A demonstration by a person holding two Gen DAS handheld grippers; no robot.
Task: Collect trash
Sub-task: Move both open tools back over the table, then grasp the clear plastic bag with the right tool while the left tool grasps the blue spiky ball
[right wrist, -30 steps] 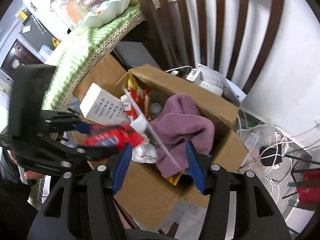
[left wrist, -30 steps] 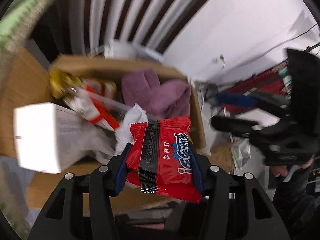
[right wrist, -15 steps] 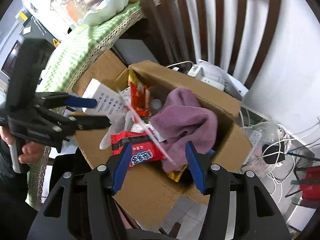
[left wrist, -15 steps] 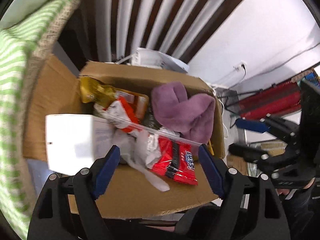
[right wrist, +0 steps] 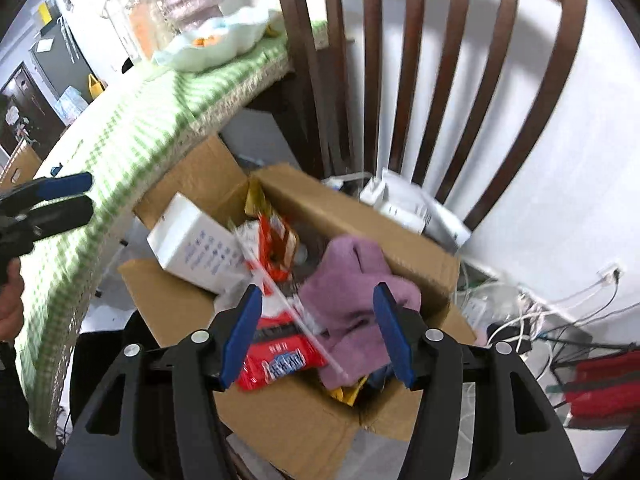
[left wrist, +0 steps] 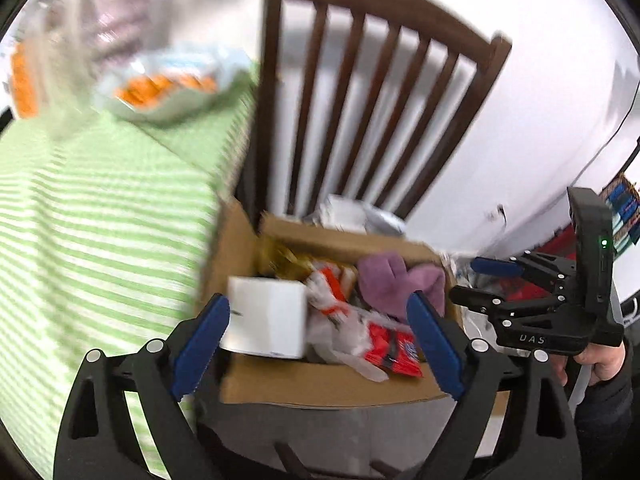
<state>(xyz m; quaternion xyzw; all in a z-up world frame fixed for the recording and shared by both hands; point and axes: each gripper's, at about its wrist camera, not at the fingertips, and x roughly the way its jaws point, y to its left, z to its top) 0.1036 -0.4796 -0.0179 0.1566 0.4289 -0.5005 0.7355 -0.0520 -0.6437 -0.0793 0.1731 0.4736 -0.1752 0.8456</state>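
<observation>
While our left gripper (left wrist: 320,336) hangs empty above the cardboard box (right wrist: 316,428), fingers opening wide, the red snack packet (right wrist: 280,360) lies inside, long axis crosswise, just below our right gripper (right wrist: 316,336), fingers opening too, also empty.
</observation>
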